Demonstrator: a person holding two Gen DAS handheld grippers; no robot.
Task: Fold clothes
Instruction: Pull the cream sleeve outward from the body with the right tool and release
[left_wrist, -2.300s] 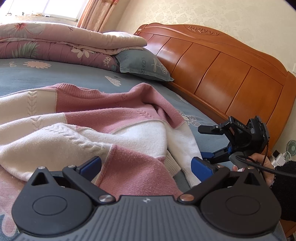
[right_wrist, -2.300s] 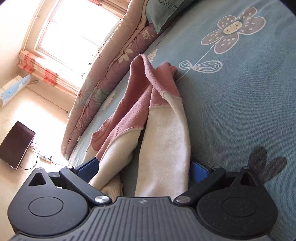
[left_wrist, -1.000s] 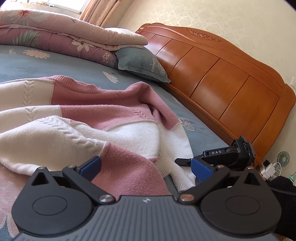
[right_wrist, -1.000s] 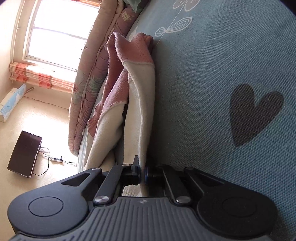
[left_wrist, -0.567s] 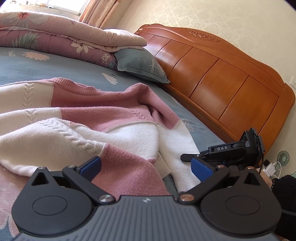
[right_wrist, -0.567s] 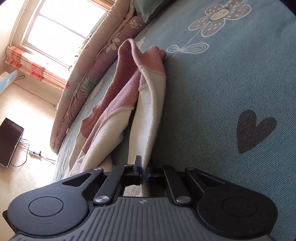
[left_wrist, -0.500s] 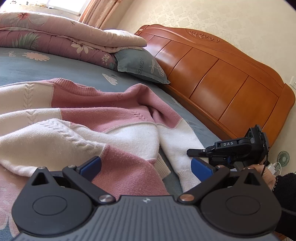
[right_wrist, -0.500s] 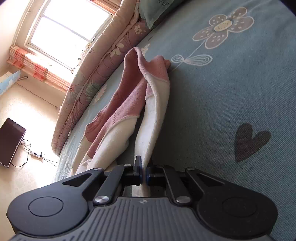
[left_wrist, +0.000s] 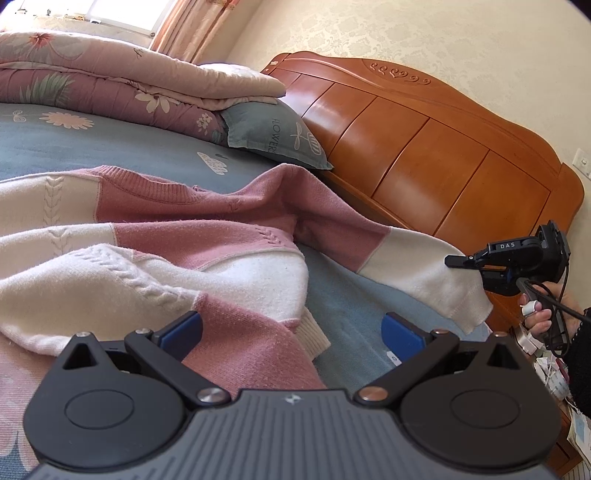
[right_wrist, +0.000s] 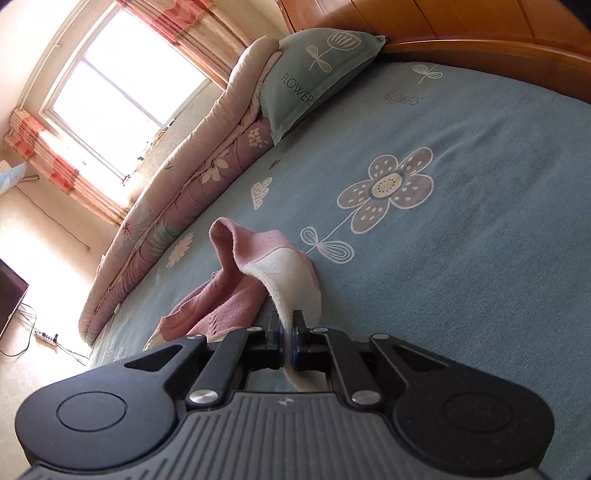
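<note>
A: Pink-and-cream cable-knit sweater (left_wrist: 155, 236) lies rumpled on the blue flower-print bed (right_wrist: 461, 258). Right gripper (right_wrist: 287, 338) jaws clamped on its cream sleeve cuff (left_wrist: 443, 280); left gripper (left_wrist: 291, 328) jaws wide, empty, over the hem

B: Advice: carry the sleeve across the body, keeping it taut

A: Sweater's far side cut off; the pinch itself hard to see
</note>
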